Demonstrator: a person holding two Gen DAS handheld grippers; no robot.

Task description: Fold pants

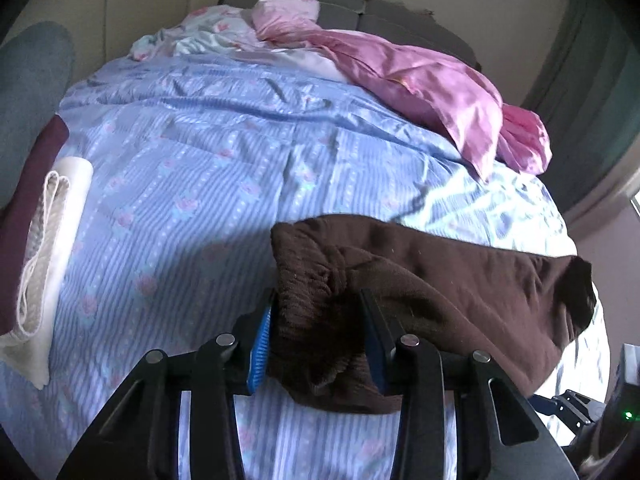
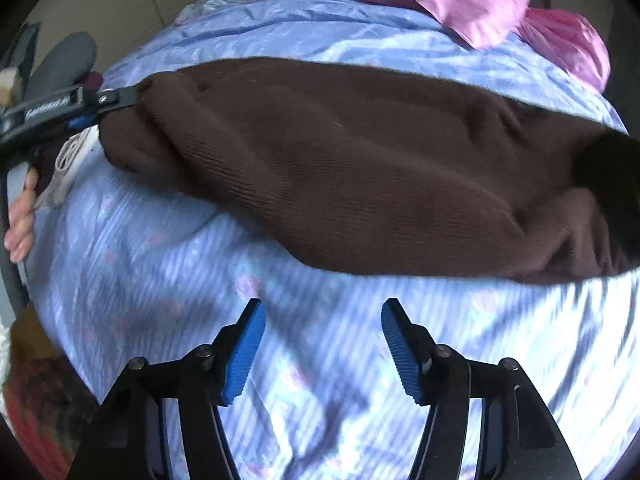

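Brown knit pants (image 1: 440,288) lie across a bed with a blue striped cover (image 1: 200,160). My left gripper (image 1: 316,340) is shut on the bunched end of the pants, cloth filling the gap between its blue pads. In the right wrist view the pants (image 2: 340,168) stretch across the bed, and the left gripper (image 2: 108,100) grips their far left end. My right gripper (image 2: 322,348) is open and empty above the cover, just in front of the pants' near edge.
Pink satin bedding (image 1: 420,92) lies bunched at the back right of the bed. A folded white cloth (image 1: 52,248) on a dark red one (image 1: 24,200) sits at the left edge. A grey headboard (image 1: 400,20) stands behind.
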